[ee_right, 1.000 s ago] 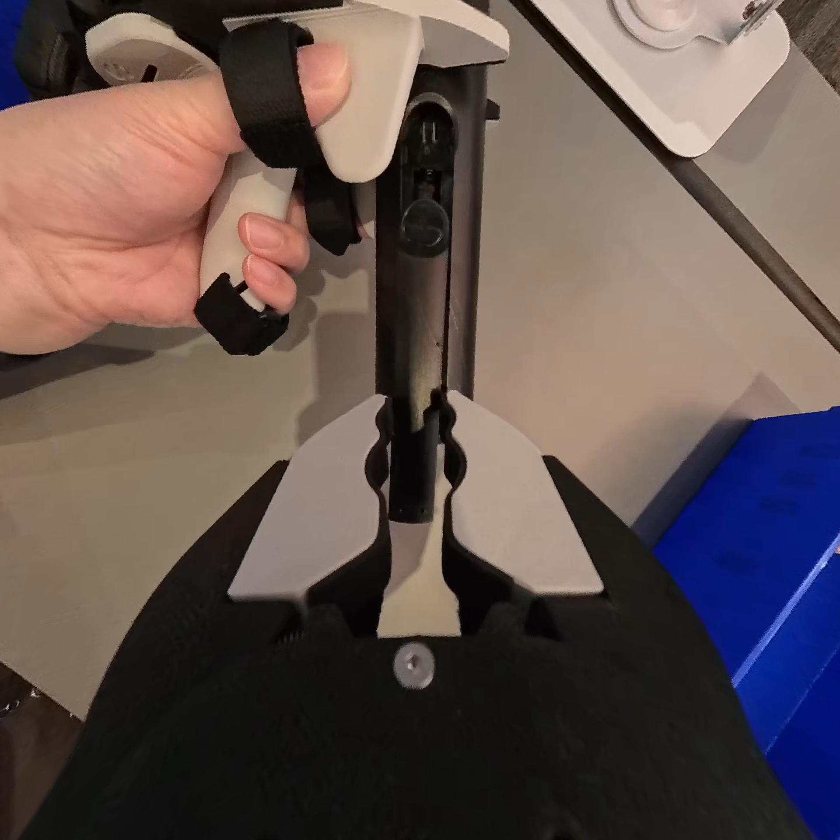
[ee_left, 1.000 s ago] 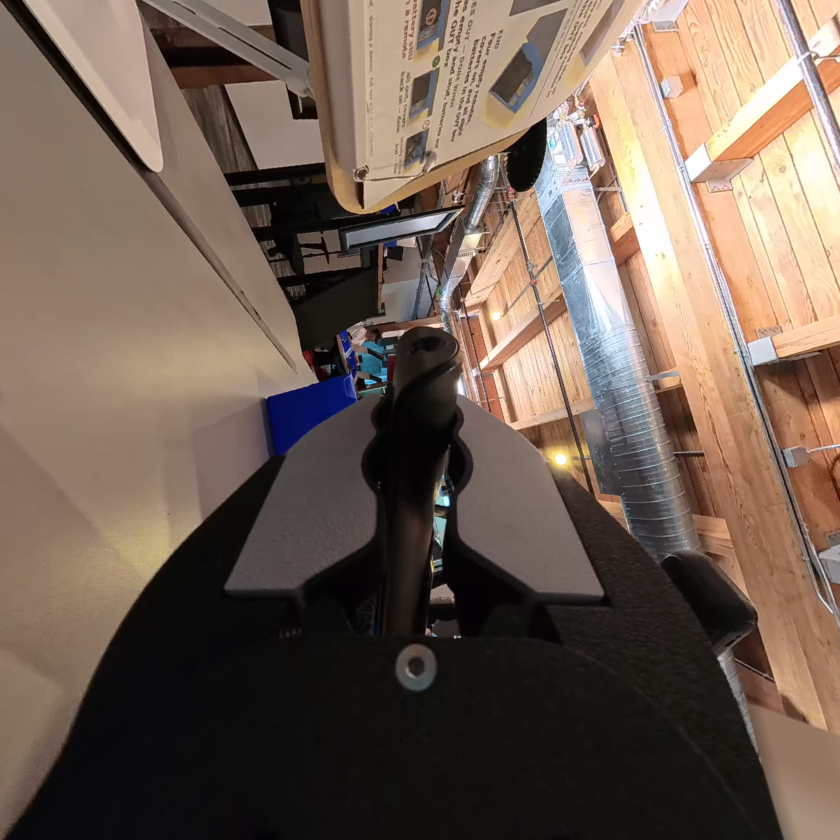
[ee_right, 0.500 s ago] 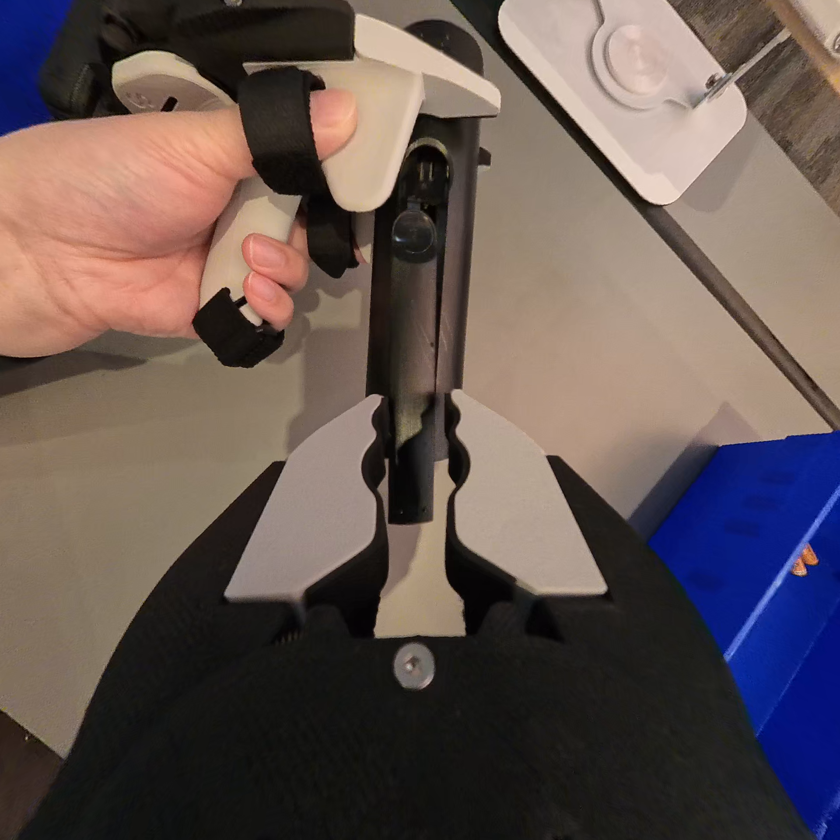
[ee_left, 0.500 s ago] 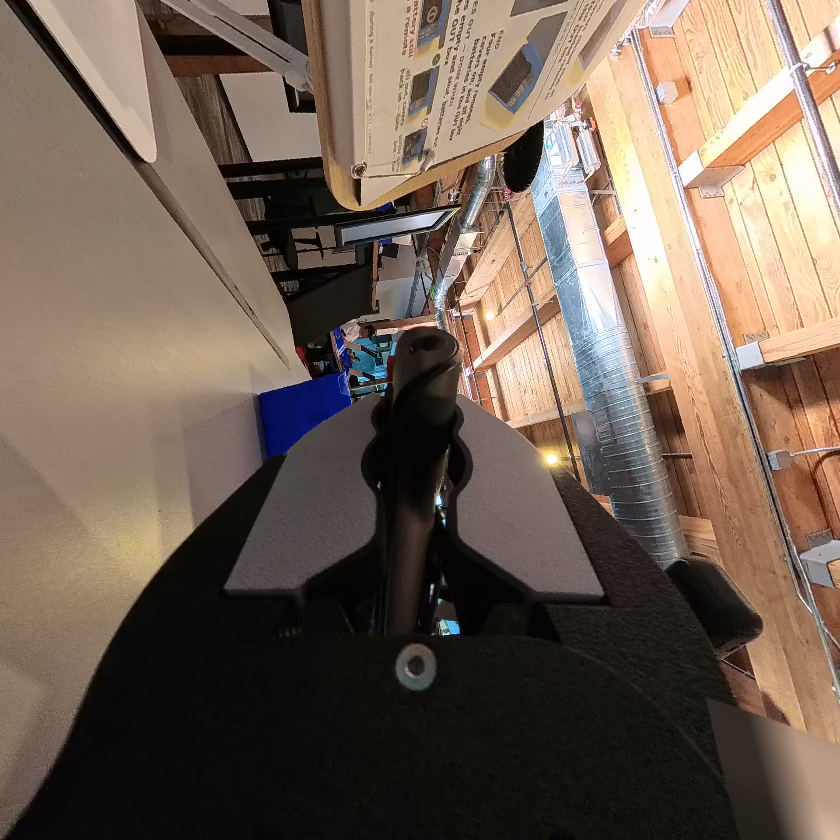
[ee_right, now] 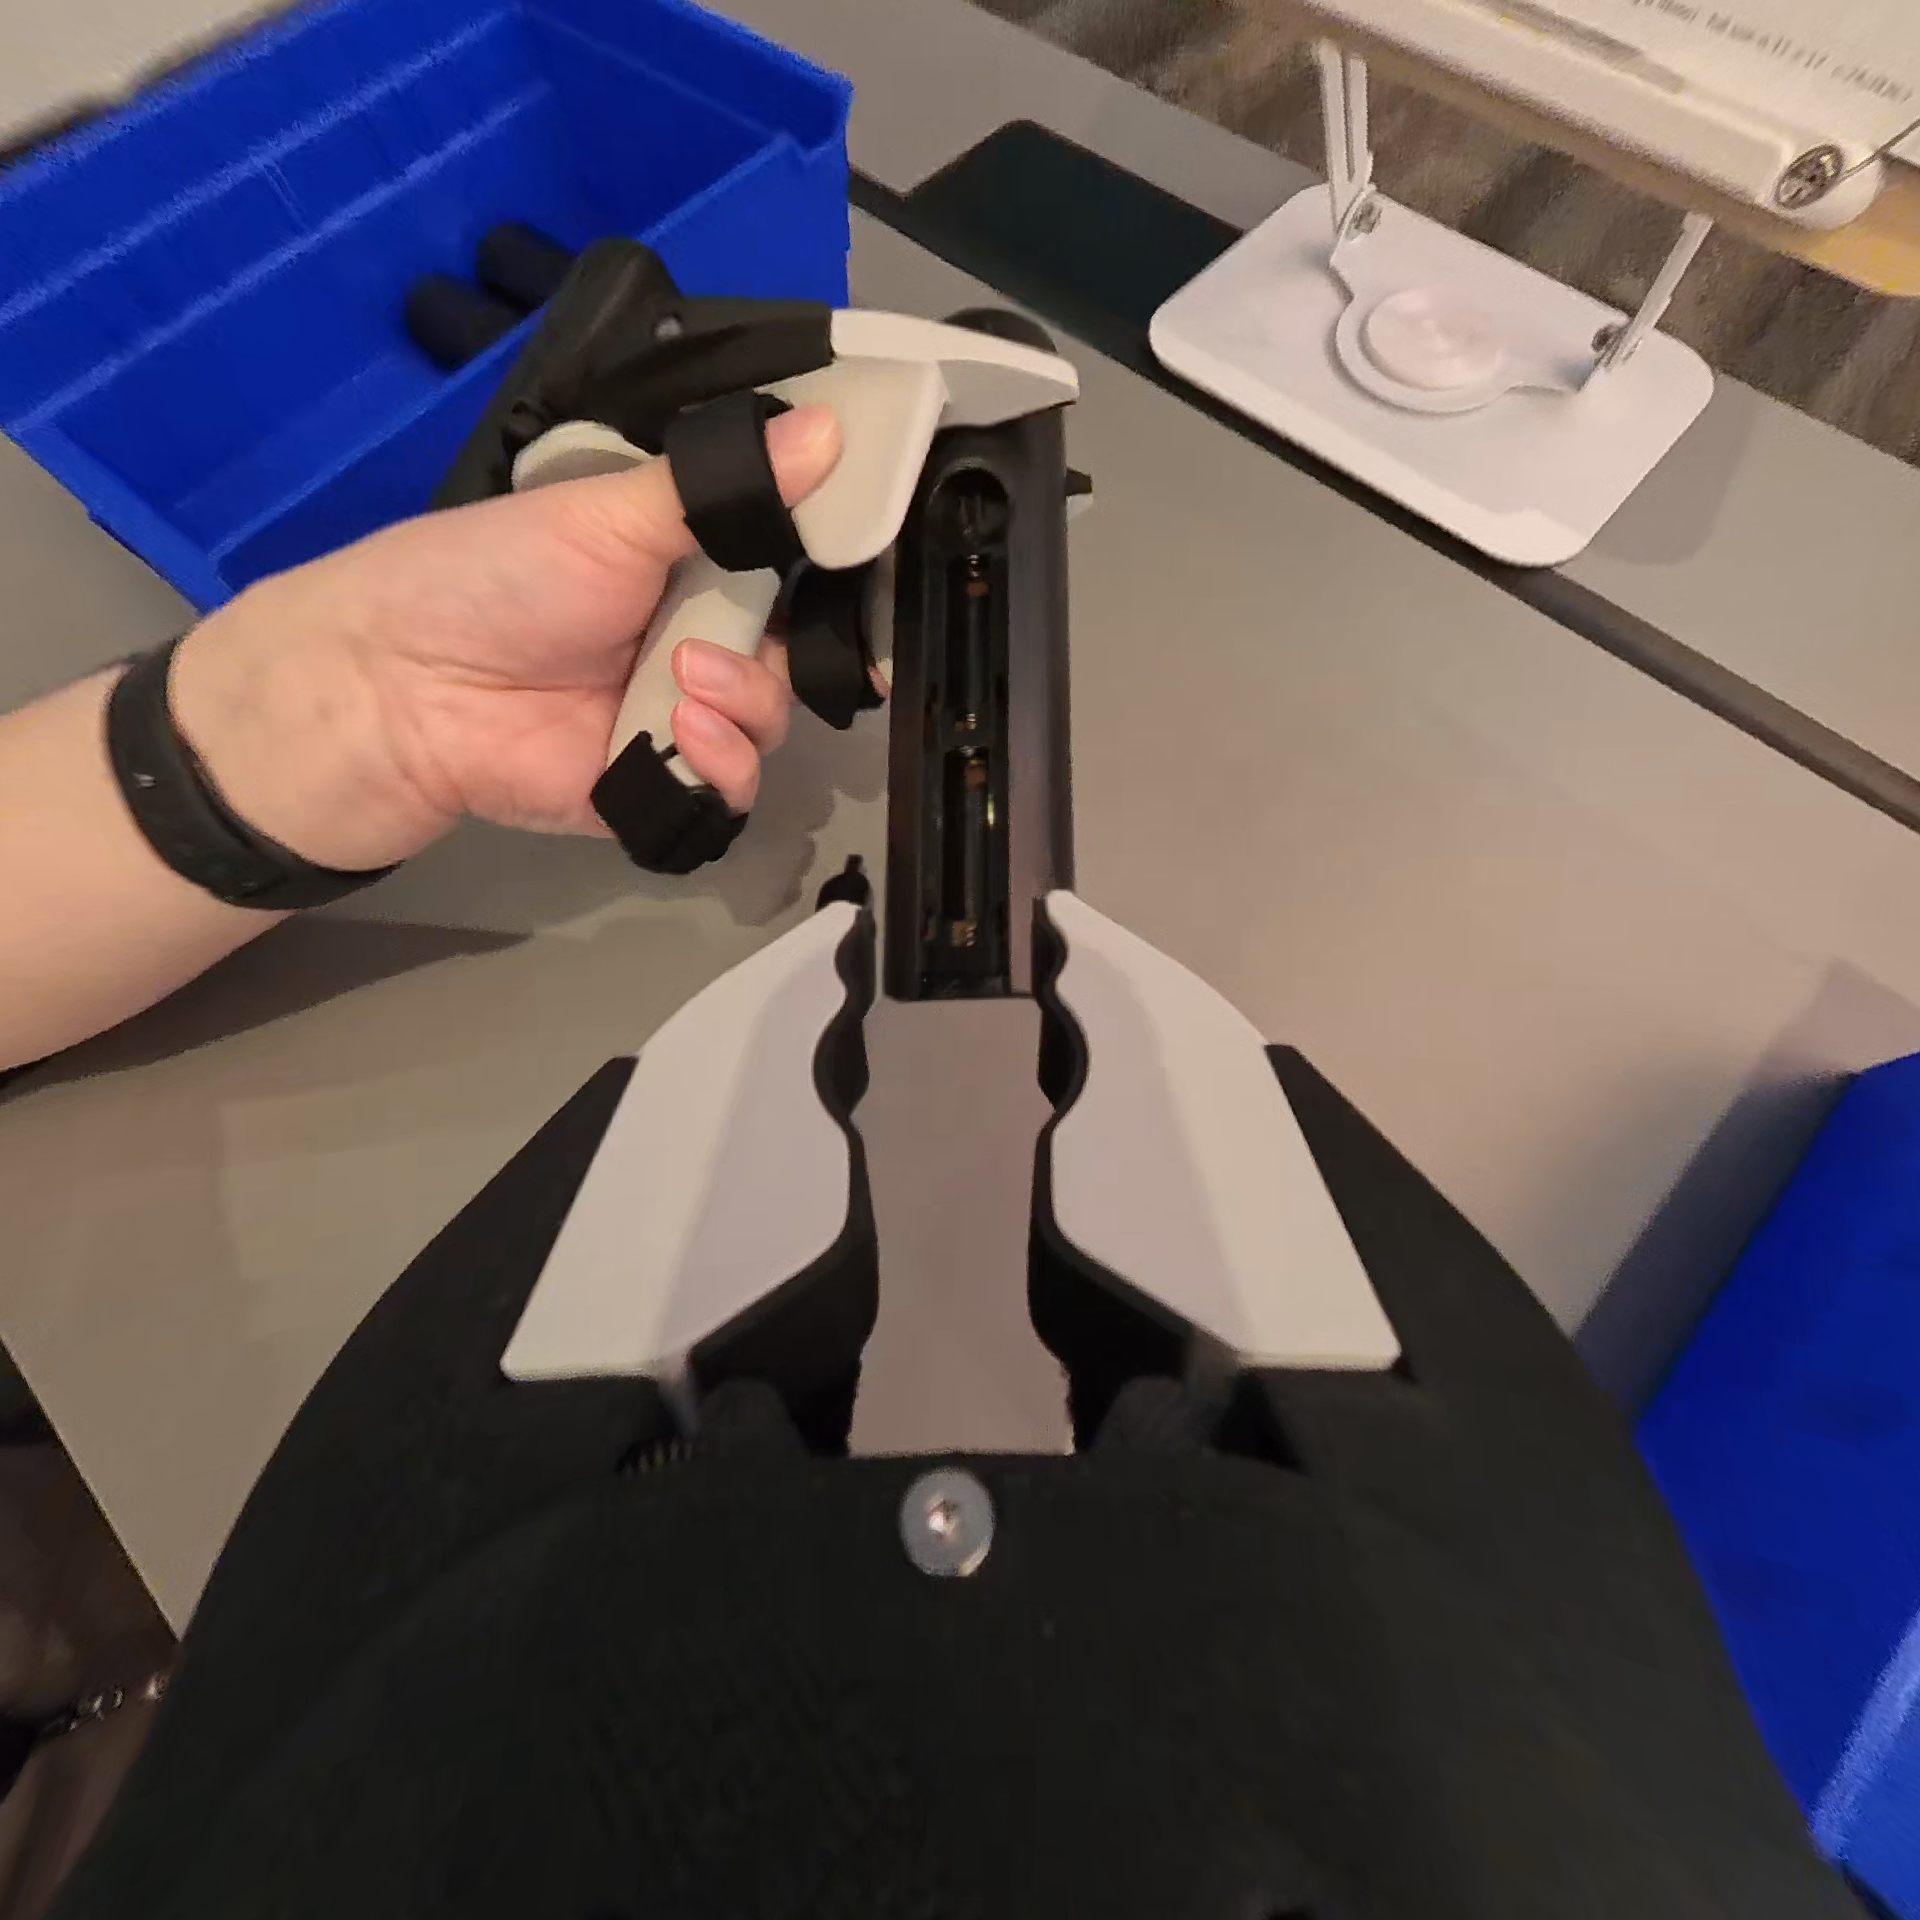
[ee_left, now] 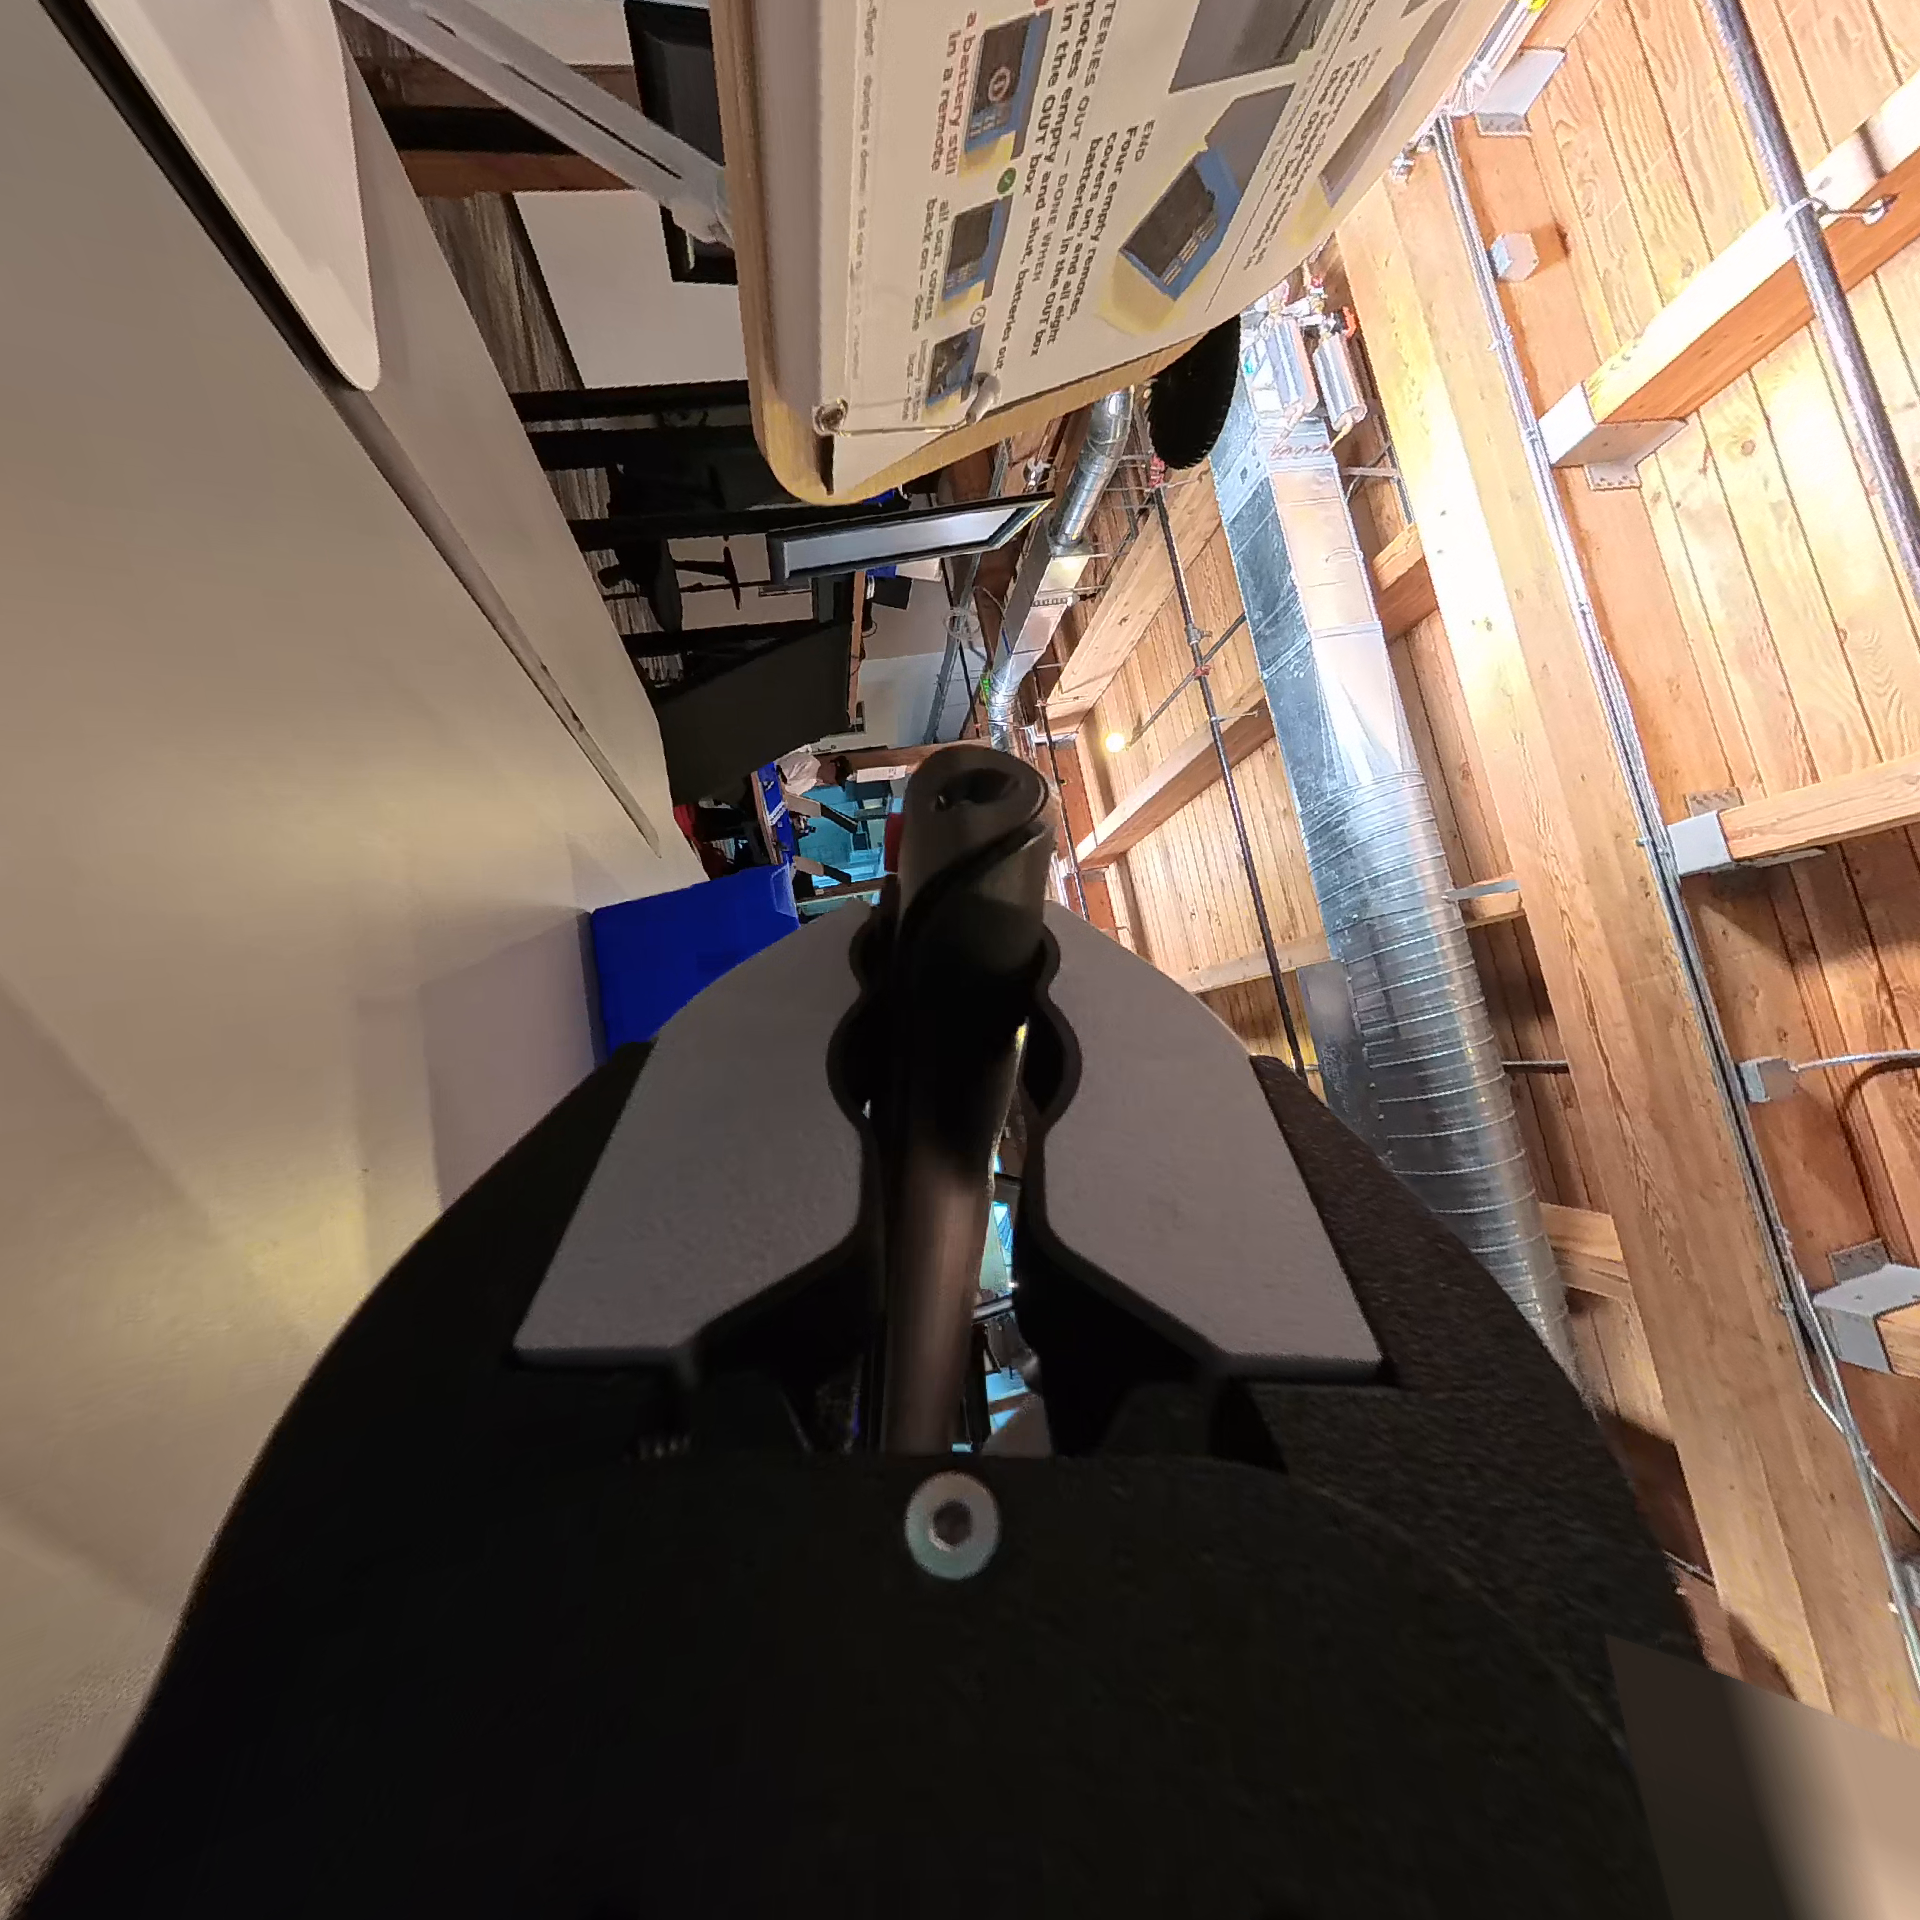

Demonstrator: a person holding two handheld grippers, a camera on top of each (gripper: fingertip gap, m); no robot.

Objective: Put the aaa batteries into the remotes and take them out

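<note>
A black remote is held above the grey table, its open battery compartment facing the right wrist camera with batteries lying inside. My left gripper is shut on the remote, which shows end-on between its fingers. In the right wrist view a hand holds that left gripper at the remote's far end. My right gripper is open, its fingertips flanking the remote's near end. No loose battery cover is in view.
A blue bin with dark items stands at the back left, and another blue bin at the right. A white stand carries a board with a printed sheet. A blue bin also shows in the left wrist view.
My right gripper has opened and drawn back along the remote toward its near end. The compartment with batteries now shows fully. My left gripper keeps its hold.
</note>
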